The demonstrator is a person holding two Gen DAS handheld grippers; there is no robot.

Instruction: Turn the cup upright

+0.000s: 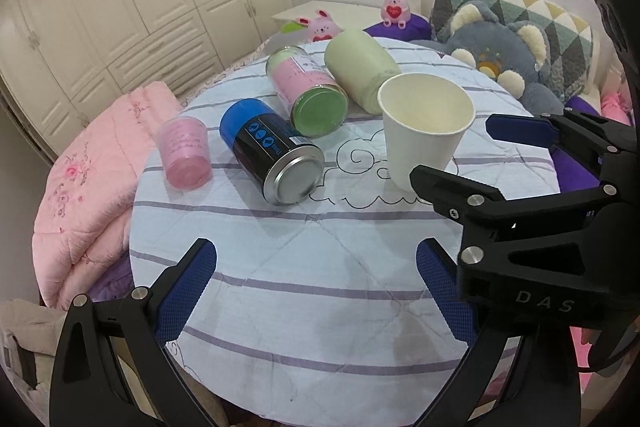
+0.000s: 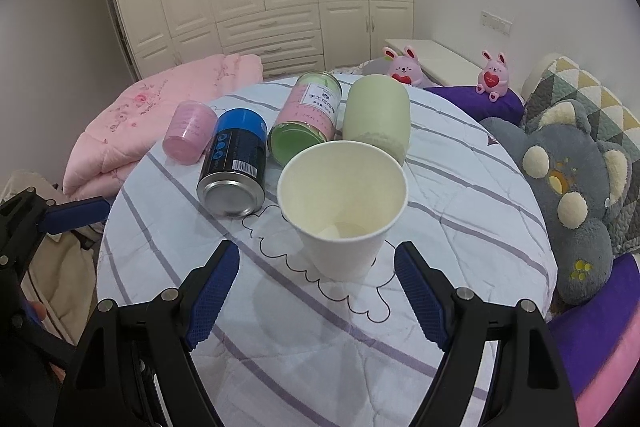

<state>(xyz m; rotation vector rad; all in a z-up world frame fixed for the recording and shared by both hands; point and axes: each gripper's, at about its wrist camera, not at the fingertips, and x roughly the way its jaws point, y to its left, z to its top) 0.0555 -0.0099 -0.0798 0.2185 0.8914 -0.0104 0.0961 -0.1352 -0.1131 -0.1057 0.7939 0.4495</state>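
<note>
— How are the claws posed?

— The right claw [image 2: 317, 289] is held low over the bench [image 2: 480, 227], spread wide, with the cup [image 2: 342, 211] seen just ahead between its blue pads [image 2: 214, 293]; nothing is gripped. The left claw [image 1: 316, 291] is likewise released and empty, held back over bare cloth. In the left view the right claw [image 1: 452, 151] is seen from the side, its fingers apart near the cup [image 1: 426, 131].

— Where is the cup?

— It is stood upright on the bench, mouth up, on a cloud outline drawn on the striped cloth.

— Is any writing legible?

— "DAS" is read on the right claw's body. A barcode is shown on the blue can [image 2: 236, 167]; its other print is too small to be read.

— What is found around?

— Behind the cup, four things are laid on their sides: a pink tub [image 2: 188, 135], the blue can, a pink tin [image 2: 308, 119] with green ends, and a pale green cylinder [image 2: 378, 117]. A grey plush [image 2: 572, 187] is seen to the right.
</note>
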